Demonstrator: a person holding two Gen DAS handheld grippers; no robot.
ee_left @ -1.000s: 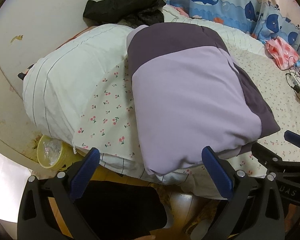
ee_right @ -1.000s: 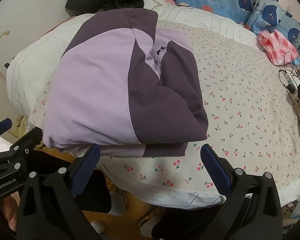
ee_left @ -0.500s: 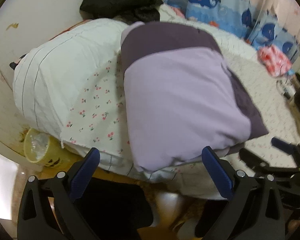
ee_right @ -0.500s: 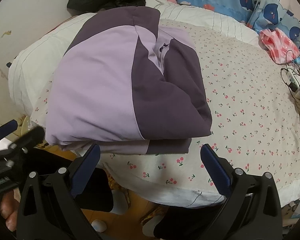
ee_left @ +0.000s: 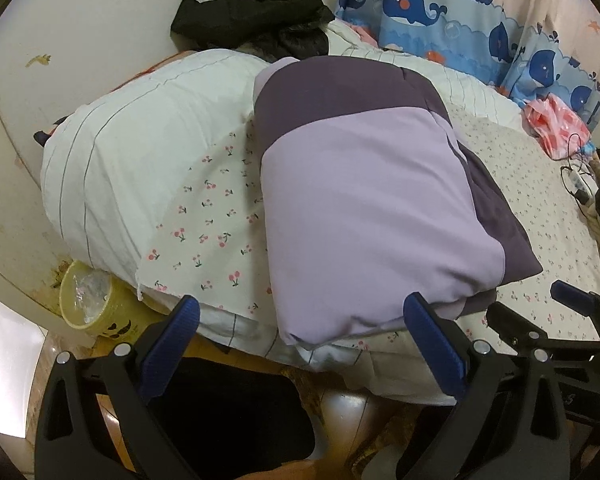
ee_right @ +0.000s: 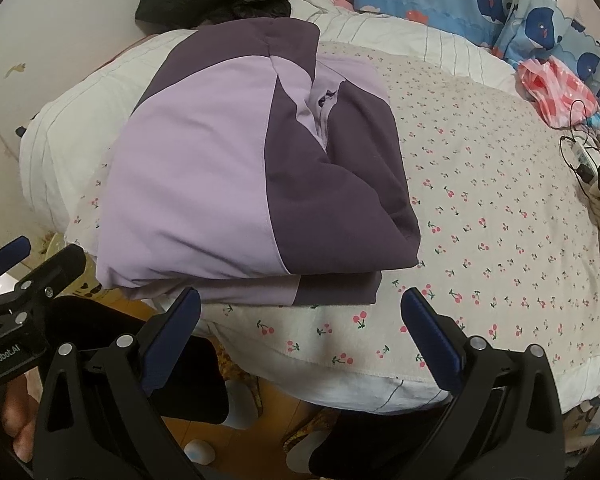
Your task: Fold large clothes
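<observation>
we hold our left gripper (ee_left: 300, 330) and right gripper (ee_right: 300, 320) spread wide and empty, just short of the folded purple jacket (ee_right: 252, 176) on the cherry-print sheet (ee_right: 500, 216).

The folded garment (ee_right: 240, 168) is pale lilac with dark purple panels. The bed sheet (ee_right: 480, 208) is cream with small red cherries. The curtain (ee_left: 440, 20) shows blue whales. A crumpled, possibly plastic, bag (ee_right: 556, 92) is pink.

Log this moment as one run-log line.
phase: fold done, grippers clear | purple garment: folded, on bed near edge | left gripper: open, empty | right gripper: open, empty
</observation>
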